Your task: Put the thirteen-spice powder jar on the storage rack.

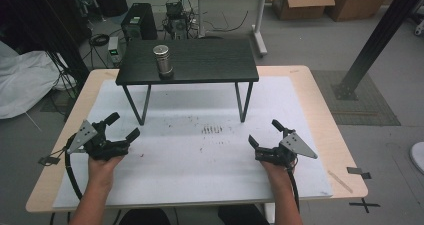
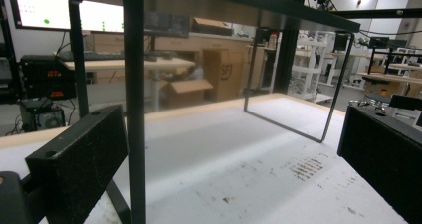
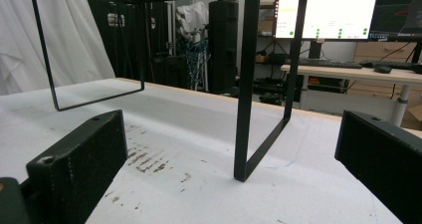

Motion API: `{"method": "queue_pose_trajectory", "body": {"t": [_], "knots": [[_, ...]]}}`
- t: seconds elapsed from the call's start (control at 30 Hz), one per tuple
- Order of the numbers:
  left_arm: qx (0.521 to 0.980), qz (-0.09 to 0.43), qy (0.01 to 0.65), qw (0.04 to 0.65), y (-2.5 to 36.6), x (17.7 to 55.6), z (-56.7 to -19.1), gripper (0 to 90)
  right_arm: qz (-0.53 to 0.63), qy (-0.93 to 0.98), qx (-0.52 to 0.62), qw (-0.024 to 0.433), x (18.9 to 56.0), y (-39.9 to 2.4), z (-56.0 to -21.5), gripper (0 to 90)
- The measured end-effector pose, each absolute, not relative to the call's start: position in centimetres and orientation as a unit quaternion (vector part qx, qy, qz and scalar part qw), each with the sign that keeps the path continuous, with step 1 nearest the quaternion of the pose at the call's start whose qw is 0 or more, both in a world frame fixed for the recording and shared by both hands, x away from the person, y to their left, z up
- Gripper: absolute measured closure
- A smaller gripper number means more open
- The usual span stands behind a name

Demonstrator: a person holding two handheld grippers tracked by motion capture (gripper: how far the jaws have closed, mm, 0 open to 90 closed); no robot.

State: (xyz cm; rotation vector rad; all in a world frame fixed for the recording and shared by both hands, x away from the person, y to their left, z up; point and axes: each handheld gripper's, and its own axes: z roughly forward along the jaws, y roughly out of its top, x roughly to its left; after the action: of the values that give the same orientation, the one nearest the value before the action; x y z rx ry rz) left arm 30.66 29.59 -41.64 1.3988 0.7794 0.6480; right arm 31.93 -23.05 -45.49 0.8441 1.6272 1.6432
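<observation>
Start: both grippers, left (image 1: 121,126) and right (image 1: 264,132), rest released on tabletop (image 1: 200,160); next likely reach for canister (image 1: 162,60) on shelf (image 1: 210,60).

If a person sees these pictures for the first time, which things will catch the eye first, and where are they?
First comes the black stand at the far middle of the white mat, with a metal cylinder upright on its left part. Next come the two tools near the front edge, the left tool and the right tool, both with jaws wide apart and holding nothing.
</observation>
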Motion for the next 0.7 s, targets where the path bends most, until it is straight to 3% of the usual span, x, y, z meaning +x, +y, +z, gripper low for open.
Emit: {"method": "queue_pose_trajectory", "body": {"t": [0.7], "knots": [[0.62, 0.289, 0.351, 0.639, 29.6, 30.2, -45.3, 0.2, 0.629, 0.623, 0.324, 0.333, 31.9, -23.1, -45.5, 0.0]]}}
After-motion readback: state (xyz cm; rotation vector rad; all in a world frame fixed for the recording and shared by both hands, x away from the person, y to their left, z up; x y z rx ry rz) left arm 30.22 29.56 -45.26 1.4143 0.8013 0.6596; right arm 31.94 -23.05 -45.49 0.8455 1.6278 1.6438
